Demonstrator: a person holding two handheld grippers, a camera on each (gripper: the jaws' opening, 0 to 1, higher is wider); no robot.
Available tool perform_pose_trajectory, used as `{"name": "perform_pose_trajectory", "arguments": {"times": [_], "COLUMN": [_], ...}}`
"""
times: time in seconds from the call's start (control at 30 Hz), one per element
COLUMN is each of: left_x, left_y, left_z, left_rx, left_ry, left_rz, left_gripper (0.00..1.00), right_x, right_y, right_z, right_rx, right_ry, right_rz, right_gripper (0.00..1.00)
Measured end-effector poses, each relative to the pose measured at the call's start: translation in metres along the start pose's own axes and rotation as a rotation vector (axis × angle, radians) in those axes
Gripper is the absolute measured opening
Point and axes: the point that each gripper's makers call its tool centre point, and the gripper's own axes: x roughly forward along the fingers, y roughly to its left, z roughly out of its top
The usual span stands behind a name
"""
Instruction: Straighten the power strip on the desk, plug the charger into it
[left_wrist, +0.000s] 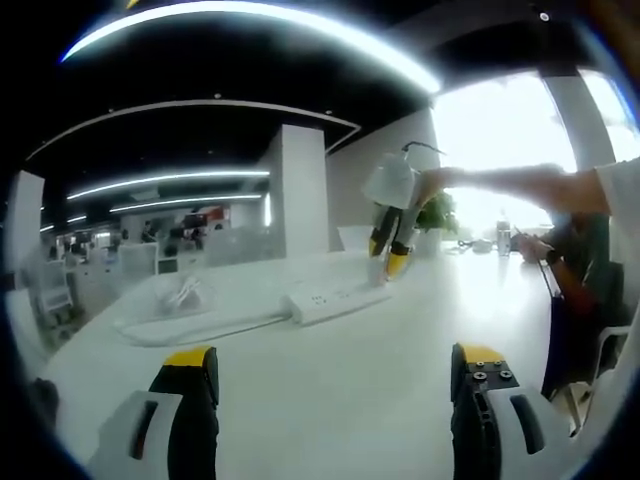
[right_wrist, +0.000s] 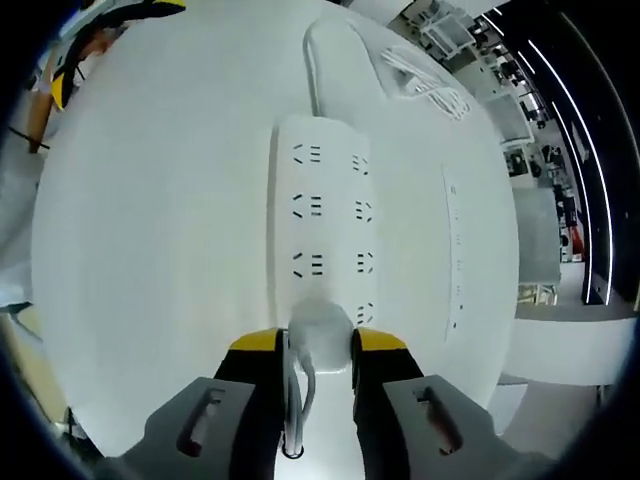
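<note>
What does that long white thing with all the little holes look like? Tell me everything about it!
It is a white plastic power strip, long with rounded corners, lying flat on the white desk. Two rows of socket slots run along its top. A thick white cord leaves its far end and loops toward a loose cable bundle. At the near end, the right tongs hold a white charger right at the last socket. In the left gripper view it sits across the desk, with those tongs over one end.

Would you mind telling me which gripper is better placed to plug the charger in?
The right gripper: it holds the charger at the power strip's near end. The left gripper is open and far back.
</note>
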Motion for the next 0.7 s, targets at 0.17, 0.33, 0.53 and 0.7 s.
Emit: {"name": "perform_pose_trajectory", "arguments": {"times": [0.17,0.33,0.53,0.7], "left_x": [0.002,0.006,0.015,0.017], "left_y": [-0.001,-0.001,0.000,0.001], "left_z": [0.003,0.001,-0.003,-0.003], "left_rx": [0.001,0.000,-0.005,-0.003], "left_ry": [-0.007,-0.001,0.017,0.023], "left_rz": [-0.003,-0.004,-0.007,0.002], "left_gripper": [0.99,0.99,0.99,0.99], "right_x": [0.001,0.001,0.003,0.012], "right_y": [-0.001,-0.003,-0.006,-0.008], "right_z": [0.001,-0.001,-0.001,-0.005], "right_rx": [-0.012,0.016,0.027,0.043], "right_ry": [0.038,0.002,-0.037,-0.043], "right_rz": [-0.012,-0.003,0.012,0.029], "right_gripper": [0.23,0.22,0.22,0.22]}}
